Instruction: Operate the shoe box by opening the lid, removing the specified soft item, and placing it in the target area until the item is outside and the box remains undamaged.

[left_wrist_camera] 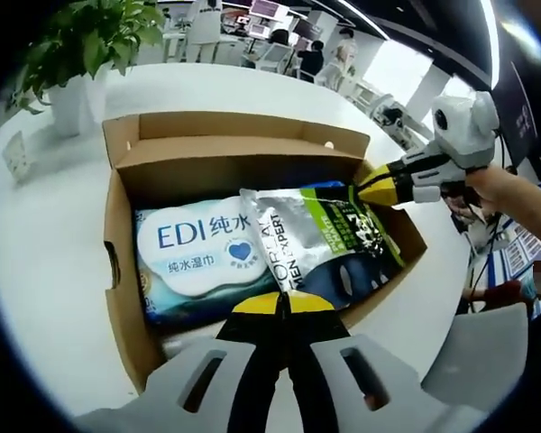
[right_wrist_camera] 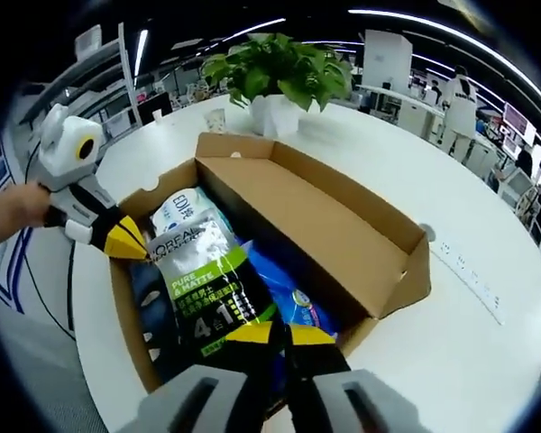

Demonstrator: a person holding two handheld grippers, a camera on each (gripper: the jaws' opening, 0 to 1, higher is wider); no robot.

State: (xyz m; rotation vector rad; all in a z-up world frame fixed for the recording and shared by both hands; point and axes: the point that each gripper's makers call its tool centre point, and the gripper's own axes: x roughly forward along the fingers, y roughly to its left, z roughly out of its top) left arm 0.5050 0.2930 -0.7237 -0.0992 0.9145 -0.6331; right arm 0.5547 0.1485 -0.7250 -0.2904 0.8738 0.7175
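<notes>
The brown cardboard shoe box (left_wrist_camera: pixel 117 234) stands open on the white table, its lid (left_wrist_camera: pixel 243 135) folded back. Inside lie a white-and-blue EDI wet-wipes pack (left_wrist_camera: pixel 203 248) and a silver L'Oreal Men Expert pouch (left_wrist_camera: pixel 325 244). My left gripper (left_wrist_camera: pixel 284 302) is shut on the pouch's near edge. My right gripper (left_wrist_camera: pixel 374 191) reaches in from the right and pinches the pouch's far corner. In the right gripper view, the right gripper (right_wrist_camera: pixel 279 336) is shut on the pouch (right_wrist_camera: pixel 207 280), and the left gripper (right_wrist_camera: pixel 126 242) holds its opposite corner. A blue pack (right_wrist_camera: pixel 288 298) lies under the pouch.
A potted plant (left_wrist_camera: pixel 81 54) (right_wrist_camera: pixel 279 72) stands on the table behind the box. A white strip (right_wrist_camera: pixel 469 271) lies on the table to the right of the box. A person's hand (left_wrist_camera: pixel 500 185) holds the right gripper. Desks and people are in the background.
</notes>
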